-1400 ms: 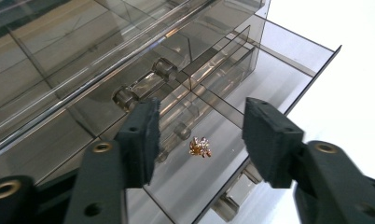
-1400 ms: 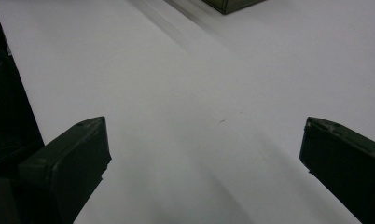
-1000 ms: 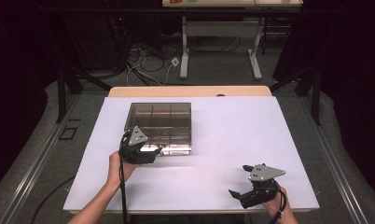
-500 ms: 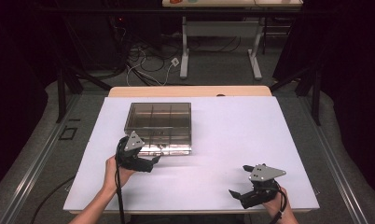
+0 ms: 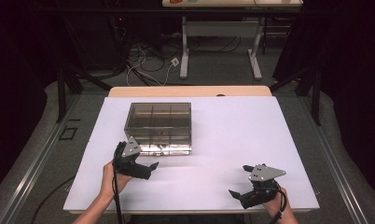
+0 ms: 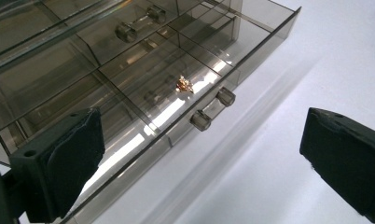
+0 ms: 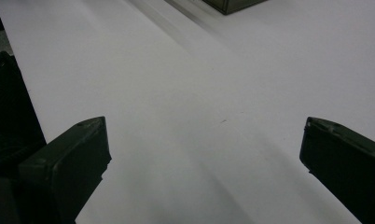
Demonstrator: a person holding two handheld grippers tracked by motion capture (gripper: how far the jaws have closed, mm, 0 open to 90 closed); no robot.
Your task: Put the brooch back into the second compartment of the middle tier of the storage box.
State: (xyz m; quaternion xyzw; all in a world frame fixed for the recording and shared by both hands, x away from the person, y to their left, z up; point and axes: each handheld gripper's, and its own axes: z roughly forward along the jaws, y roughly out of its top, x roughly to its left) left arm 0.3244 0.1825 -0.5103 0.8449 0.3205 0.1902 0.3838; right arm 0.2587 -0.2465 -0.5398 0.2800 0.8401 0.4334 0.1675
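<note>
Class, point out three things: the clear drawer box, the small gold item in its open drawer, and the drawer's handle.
clear drawer box [image 5: 158,115], high view, top panel.
small gold item [image 6: 184,85], left gripper view, its middle.
drawer's handle [image 6: 213,108], left gripper view, bar between knobs.

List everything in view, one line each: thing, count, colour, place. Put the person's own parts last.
Drawer box: one, clear smoky grey, back left of the table, lowest drawer pulled out.
Drawer handle: one on the open drawer, clear, on its front.
Small trinket: one, gold, in the open drawer.
Table: one, white top with a wooden far edge.
Cables: several, black and white, on the floor behind.
Left gripper: one, black, jaws just opened, nothing between them, in front of the box.
Right gripper: one, black, open, near right edge.
Hands: two, holding the grippers.
</note>
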